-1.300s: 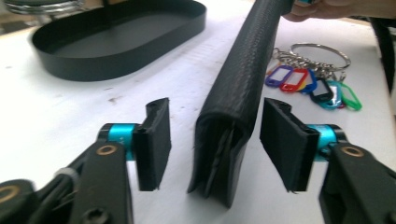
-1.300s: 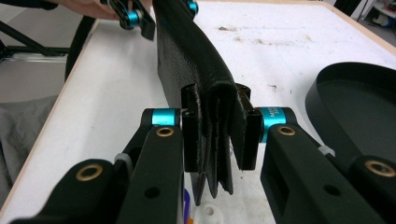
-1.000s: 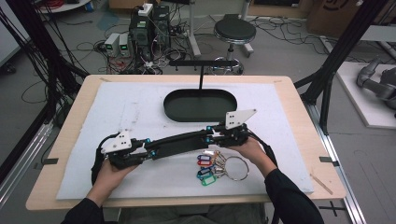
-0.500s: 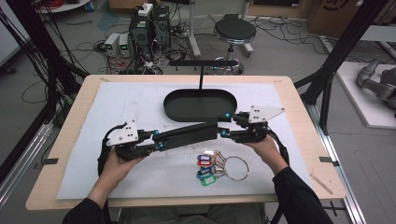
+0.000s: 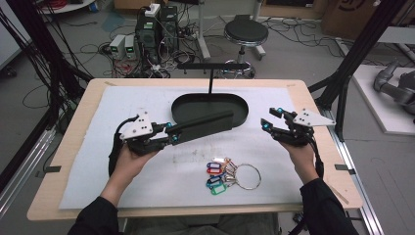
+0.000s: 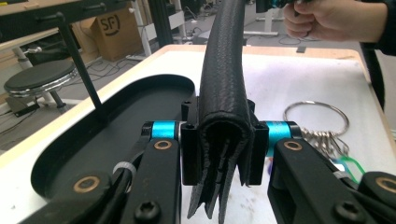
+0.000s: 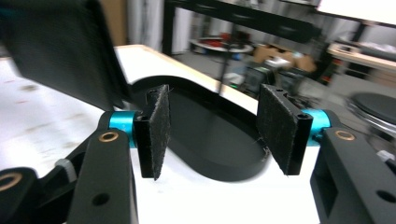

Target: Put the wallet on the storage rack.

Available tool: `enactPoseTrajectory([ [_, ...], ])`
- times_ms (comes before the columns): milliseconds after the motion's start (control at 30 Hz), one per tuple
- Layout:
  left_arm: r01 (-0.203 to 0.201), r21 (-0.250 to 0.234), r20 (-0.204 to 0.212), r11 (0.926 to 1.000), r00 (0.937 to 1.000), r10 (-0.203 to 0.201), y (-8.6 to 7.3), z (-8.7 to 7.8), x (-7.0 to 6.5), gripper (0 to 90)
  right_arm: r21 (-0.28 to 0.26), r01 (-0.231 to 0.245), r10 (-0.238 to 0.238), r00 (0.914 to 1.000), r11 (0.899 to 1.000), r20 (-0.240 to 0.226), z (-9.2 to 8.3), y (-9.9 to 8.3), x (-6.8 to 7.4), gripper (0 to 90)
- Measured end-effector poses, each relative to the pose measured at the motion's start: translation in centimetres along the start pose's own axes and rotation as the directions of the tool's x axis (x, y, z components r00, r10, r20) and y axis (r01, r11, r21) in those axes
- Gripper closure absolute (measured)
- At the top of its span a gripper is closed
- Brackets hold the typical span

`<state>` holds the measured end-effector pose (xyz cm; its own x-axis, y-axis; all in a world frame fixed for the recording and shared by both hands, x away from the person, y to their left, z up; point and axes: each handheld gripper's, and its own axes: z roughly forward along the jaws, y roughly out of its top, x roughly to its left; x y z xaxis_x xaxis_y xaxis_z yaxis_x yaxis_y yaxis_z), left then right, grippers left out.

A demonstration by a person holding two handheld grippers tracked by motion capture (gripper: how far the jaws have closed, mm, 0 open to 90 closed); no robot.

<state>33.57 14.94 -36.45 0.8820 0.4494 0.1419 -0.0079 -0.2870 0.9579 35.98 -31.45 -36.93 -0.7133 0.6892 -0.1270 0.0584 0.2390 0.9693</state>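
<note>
Left gripper [image 5: 172, 134] clamped on one end of a long black leather folded case [image 5: 203, 125], held above the white mat [image 5: 147, 103] beside the black oval tray [image 5: 181, 108]; right gripper [image 5: 270, 120], jaws just opened and empty, near the table's right edge; coloured key tags on a metal ring [image 5: 230, 175] toward the near edge.

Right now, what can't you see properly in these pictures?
- Black wallet: in the left gripper view its far end is cut off by the top edge, and the left gripper's pads cover its sides.
- Key tags: too small in the high view to read any writing.
- Key ring: in the left gripper view the jaw hides its lower part.
- Black tray: blurred in the right gripper view, partly behind the open right gripper.
</note>
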Motion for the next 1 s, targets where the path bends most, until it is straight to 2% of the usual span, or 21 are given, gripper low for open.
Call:
enactPoseTrajectory([
  [33,-0.004,0.000,-0.003,1.0000,1.0000,0.004,0.4,0.5,0.2,74.0,0.002,-0.013,0.013,0.9990,1.000,0.043,-0.3,-0.3,-0.6,45.4],
  [67,-0.004,0.000,-0.003,1.0000,1.0000,0.004,0.4,0.5,0.2,74.0,0.002,-0.013,0.013,0.9990,1.000,0.043,-0.3,-0.3,-0.6,45.4],
  [100,-0.007,-0.001,-0.003,1.0000,1.0000,0.007,0.8,1.1,0.4,74.0,0.014,-0.025,0.024,0.9969,1.000,0.075,-0.5,-0.6,-1.0,45.4],
  [133,-0.007,-0.001,-0.003,1.0000,1.0000,0.007,0.8,1.1,0.4,74.0,0.014,-0.025,0.024,0.9969,1.000,0.075,-0.5,-0.6,-1.0,45.4],
  [167,-0.006,-0.001,-0.003,1.0000,1.0000,0.006,1.0,1.6,0.6,74.0,0.004,-0.040,0.039,0.9930,0.999,0.112,-0.9,-0.8,-1.3,45.4],
  [267,-0.013,0.017,-0.001,0.9998,0.9999,0.013,1.3,2.6,0.9,74.1,-0.005,-0.064,0.064,0.9876,0.998,0.143,-1.2,-1.1,-1.6,44.7],
  [400,-0.008,0.029,0.003,0.9996,1.0000,0.008,1.3,3.3,1.4,74.1,-0.005,-0.080,0.080,0.9836,0.997,0.162,-1.4,-1.4,-2.0,44.0],
  [533,0.005,0.047,-0.021,0.9989,0.9998,-0.004,1.3,4.1,2.7,74.1,-0.010,-0.086,0.087,0.9810,0.996,0.174,-1.5,-1.5,-2.1,43.7],
  [600,0.010,0.050,-0.023,0.9987,0.9997,-0.008,1.3,4.2,2.8,74.1,-0.009,-0.089,0.089,0.9800,0.996,0.178,-1.5,-1.5,-2.1,43.7],
  [633,0.010,0.053,-0.038,0.9986,0.9992,-0.008,1.3,4.5,3.4,74.1,-0.007,-0.089,0.089,0.9797,0.996,0.180,-1.5,-1.5,-2.2,43.7],
  [733,0.030,0.061,-0.047,0.9977,0.9985,-0.027,1.2,4.8,4.0,74.1,-0.008,-0.093,0.093,0.9785,0.996,0.184,-1.4,-1.6,-2.3,43.7],
  [1000,0.033,0.092,-0.058,0.9952,0.9979,-0.028,1.0,5.6,4.9,74.0,-0.010,-0.095,0.095,0.9774,0.995,0.189,-1.5,-1.6,-2.3,43.7],
])
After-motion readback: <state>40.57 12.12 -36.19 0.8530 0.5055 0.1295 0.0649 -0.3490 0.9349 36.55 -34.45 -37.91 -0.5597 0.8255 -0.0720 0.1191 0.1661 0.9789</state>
